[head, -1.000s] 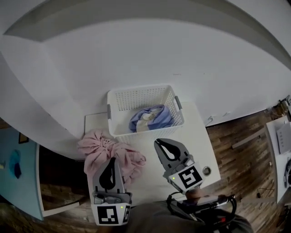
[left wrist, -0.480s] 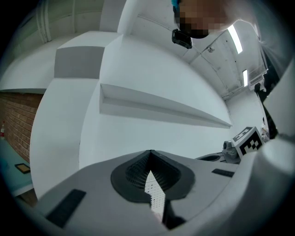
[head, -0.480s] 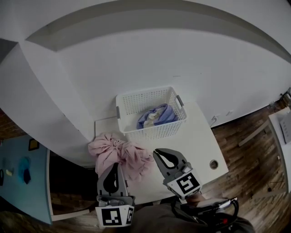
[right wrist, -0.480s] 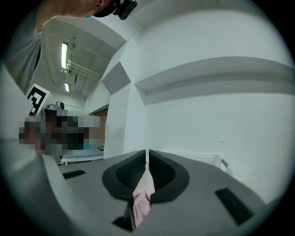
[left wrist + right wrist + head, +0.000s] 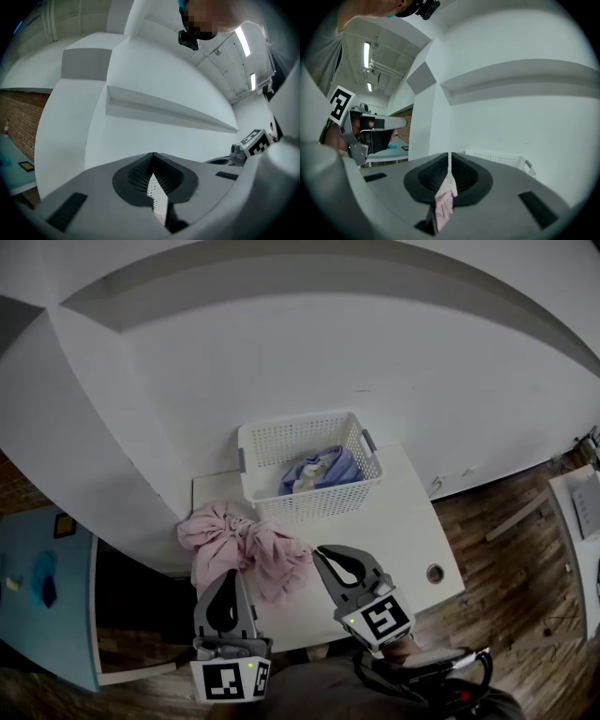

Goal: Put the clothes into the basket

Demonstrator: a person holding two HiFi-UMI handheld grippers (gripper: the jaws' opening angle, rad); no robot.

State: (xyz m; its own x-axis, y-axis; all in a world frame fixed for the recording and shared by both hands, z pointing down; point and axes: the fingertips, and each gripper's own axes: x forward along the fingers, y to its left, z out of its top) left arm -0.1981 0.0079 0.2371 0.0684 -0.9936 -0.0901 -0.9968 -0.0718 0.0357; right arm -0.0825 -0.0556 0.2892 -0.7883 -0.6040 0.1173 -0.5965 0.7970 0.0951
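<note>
A white slatted basket (image 5: 302, 444) stands at the back of the white table (image 5: 398, 526) with a blue garment (image 5: 323, 471) inside. A crumpled pink garment (image 5: 246, 547) lies on the table's left part, in front of the basket. My left gripper (image 5: 230, 577) hovers at the pink garment's near edge, jaws shut and empty (image 5: 153, 153). My right gripper (image 5: 324, 555) is just right of the pink garment, also shut with nothing held (image 5: 450, 154). Behind its tips a strip of the pink garment (image 5: 445, 206) shows, and the basket (image 5: 501, 158) lies beyond.
A white wall with a ledge rises right behind the table. A round cable hole (image 5: 434, 573) sits near the table's front right corner. Wooden floor (image 5: 520, 568) lies to the right, and a blue surface (image 5: 37, 582) stands at the left.
The head view has shifted, so the table sits a little lower and more central. Both grippers stay shut near the front edge; the right one is now closer to the pink garment.
</note>
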